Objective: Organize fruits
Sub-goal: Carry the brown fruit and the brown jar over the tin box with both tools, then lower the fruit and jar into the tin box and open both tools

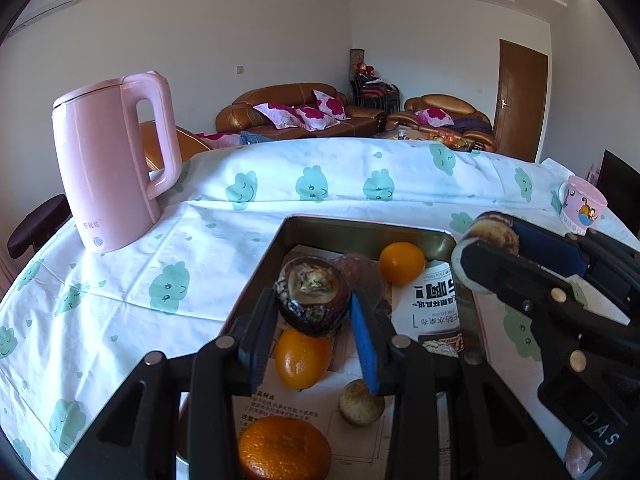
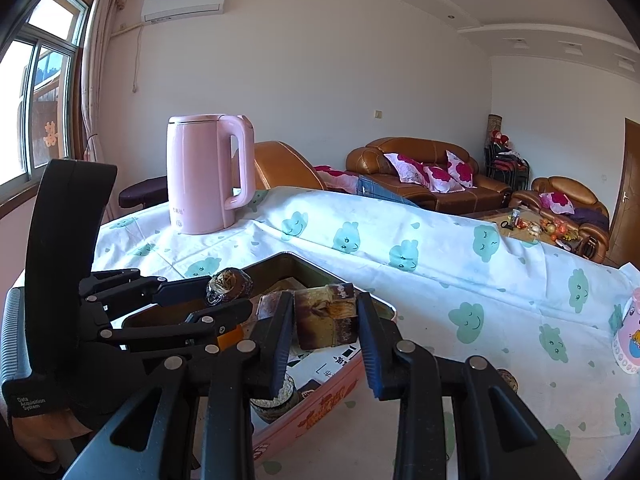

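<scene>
Left tongs are clamped on a dark, wrinkled round fruit, its cut-open top facing my camera, pads pressing either side. I've got it hanging over the metal tray, which sits on the table under a white cloth with green cloud faces.

Right tongs are closed on a brown chunk of fruit, cut face showing, squeezed between the two blue-edged fingers. From the left camera that same piece shows at the tray's far right corner, above the rim.

Down in the tray: a small orange at the far end, another orange directly below the fruit I'm holding on the left, a bigger rough-skinned mandarin nearest me, and a pale round piece just beside the right finger of the left tongs. Printed paper lines the bottom. There's a dark reddish thing behind the held fruit, can't make out what it is.

From the right camera the left tongs come in from the left with their fruit over the tray's far corner, the two loads near each other but apart.

Pink kettle stands on the table, far left, well clear of the tray. A pink cartoon mug sits at the right edge
</scene>
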`<act>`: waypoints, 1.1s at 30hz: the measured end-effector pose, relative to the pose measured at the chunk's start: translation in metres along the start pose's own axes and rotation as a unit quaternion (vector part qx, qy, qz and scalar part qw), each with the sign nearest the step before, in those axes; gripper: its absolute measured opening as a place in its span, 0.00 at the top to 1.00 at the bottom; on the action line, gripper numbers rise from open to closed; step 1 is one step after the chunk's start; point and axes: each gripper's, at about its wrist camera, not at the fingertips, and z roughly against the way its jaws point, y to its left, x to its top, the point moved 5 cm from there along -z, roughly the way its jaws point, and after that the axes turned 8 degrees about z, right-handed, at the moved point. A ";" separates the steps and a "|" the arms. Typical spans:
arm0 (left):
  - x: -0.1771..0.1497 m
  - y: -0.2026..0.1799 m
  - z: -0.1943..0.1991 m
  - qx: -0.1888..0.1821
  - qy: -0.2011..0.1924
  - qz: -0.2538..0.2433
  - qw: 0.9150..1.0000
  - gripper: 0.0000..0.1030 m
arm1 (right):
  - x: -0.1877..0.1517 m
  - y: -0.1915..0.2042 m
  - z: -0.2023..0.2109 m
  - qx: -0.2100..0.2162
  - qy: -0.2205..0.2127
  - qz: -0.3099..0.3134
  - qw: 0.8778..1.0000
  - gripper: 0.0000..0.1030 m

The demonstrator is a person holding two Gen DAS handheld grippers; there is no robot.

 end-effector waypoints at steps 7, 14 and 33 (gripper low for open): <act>-0.002 0.003 -0.004 0.003 0.009 0.004 1.000 0.63 | -0.004 0.003 -0.010 0.002 0.011 0.000 1.000 0.68; -0.003 0.005 -0.007 0.003 0.015 0.009 1.000 0.63 | -0.007 0.003 -0.017 0.003 0.021 0.001 1.000 0.68; -0.002 0.010 -0.006 0.013 0.010 0.016 1.000 0.46 | -0.008 0.004 -0.023 0.008 0.030 -0.001 1.000 0.62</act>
